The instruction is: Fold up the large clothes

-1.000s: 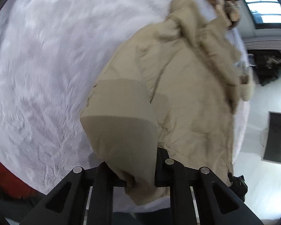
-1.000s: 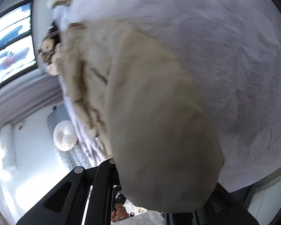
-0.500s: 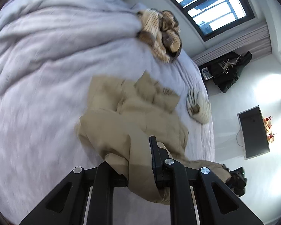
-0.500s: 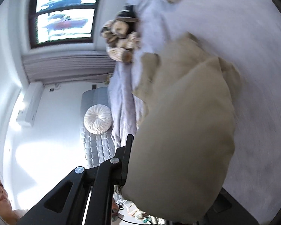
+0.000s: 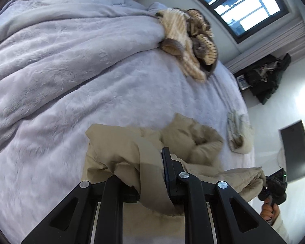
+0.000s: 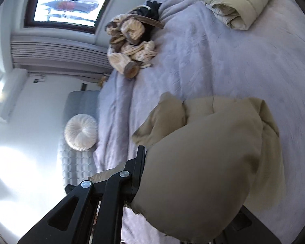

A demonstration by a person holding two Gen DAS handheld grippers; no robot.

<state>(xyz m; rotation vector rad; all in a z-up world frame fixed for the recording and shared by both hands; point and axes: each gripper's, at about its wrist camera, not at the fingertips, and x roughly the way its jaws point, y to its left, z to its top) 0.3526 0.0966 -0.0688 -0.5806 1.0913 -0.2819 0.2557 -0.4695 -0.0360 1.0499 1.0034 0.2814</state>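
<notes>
A large beige padded jacket [image 5: 144,146] lies bunched on the lilac bedspread [image 5: 71,77]. My left gripper [image 5: 150,172] is shut on a fold of its fabric, which hangs down between the fingers. In the right wrist view the jacket [image 6: 203,162] billows over my right gripper [image 6: 185,187], shut on the cloth; only its left finger [image 6: 140,162] shows. The right gripper also shows in the left wrist view [image 5: 274,187], holding another edge of the jacket.
A cream and brown knitted garment [image 5: 189,46] lies heaped near the bed's far edge, also in the right wrist view [image 6: 130,46]. A folded pale puffer jacket [image 6: 235,2] sits at the far corner. A small cream item [image 5: 235,134] lies near the bed edge. A round white cushion [image 6: 81,132] sits off the bed.
Both grippers have lifted and pulled back with the jacket, which went from spread flat to bunched. The view now takes in the bed's far side and the window.
</notes>
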